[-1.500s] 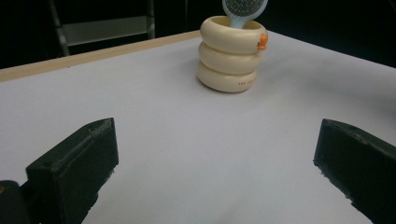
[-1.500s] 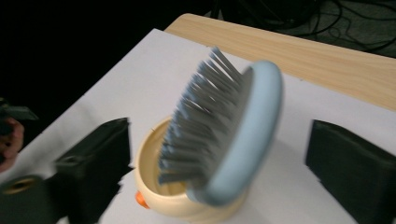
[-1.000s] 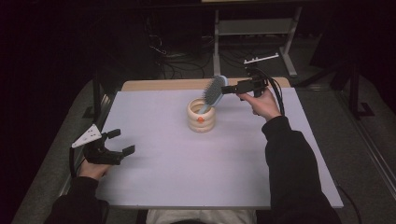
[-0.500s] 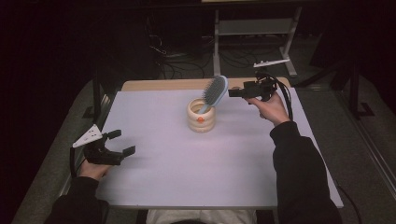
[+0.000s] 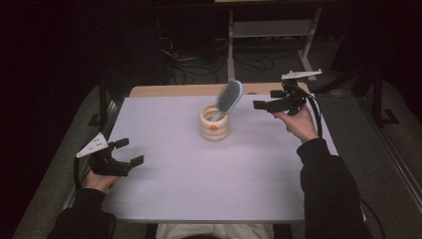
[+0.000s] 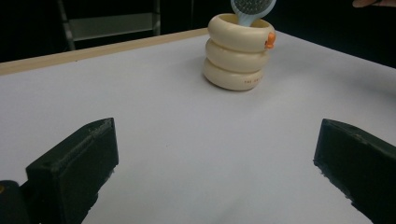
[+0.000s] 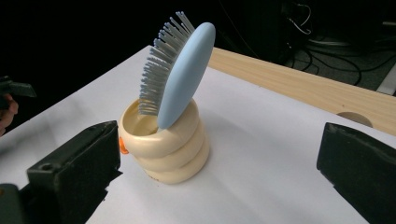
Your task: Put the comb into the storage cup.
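hairbrush standing in a cream cup, both grippers off it

at the table's left edge the left gripper [image 5: 123, 153] hovers with jaws spread, holding nothing. mid-table, the ringed cup [image 5: 215, 124] holds the blue hairbrush [image 5: 229, 98] handle-down, head leaning right. just right of it, the right gripper [image 5: 263, 105] is released, jaws wide apart.

The hairbrush [image 7: 183, 74] handle is hidden inside the cream holder [image 7: 168, 144], so how deep it sits cannot be told. In the left gripper view the top edge cuts off most of the brush head. The small print low on the holder is unreadable.
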Demonstrator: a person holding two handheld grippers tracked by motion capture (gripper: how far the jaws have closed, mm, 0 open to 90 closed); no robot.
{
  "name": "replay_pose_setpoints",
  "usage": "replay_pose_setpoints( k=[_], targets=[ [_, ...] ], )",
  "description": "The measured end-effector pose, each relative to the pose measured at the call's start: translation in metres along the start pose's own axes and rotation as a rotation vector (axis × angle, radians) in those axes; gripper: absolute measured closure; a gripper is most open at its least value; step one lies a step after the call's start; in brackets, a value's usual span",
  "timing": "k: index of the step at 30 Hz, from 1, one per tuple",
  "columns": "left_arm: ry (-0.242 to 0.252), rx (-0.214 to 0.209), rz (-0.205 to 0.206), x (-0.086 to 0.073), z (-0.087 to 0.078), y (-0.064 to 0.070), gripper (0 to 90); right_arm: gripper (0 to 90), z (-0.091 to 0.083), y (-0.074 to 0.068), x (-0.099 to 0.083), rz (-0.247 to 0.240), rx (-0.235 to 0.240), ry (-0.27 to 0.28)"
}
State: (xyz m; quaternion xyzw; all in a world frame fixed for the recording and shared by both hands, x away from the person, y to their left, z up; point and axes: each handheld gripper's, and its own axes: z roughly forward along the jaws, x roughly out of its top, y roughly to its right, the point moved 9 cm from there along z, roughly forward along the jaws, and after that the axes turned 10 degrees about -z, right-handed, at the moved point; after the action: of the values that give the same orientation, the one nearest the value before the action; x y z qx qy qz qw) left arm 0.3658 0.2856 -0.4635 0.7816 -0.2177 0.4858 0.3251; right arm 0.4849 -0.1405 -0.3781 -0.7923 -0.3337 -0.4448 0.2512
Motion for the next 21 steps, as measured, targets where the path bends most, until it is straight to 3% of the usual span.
replay_pose_setpoints(
  k=[21],
  targets=[
    [0.010, -0.003, -0.005, 0.001, -0.001, 0.000, 0.0, 0.0, -0.017, -0.007, -0.028, -0.058, -0.017, 0.006]
  ],
)
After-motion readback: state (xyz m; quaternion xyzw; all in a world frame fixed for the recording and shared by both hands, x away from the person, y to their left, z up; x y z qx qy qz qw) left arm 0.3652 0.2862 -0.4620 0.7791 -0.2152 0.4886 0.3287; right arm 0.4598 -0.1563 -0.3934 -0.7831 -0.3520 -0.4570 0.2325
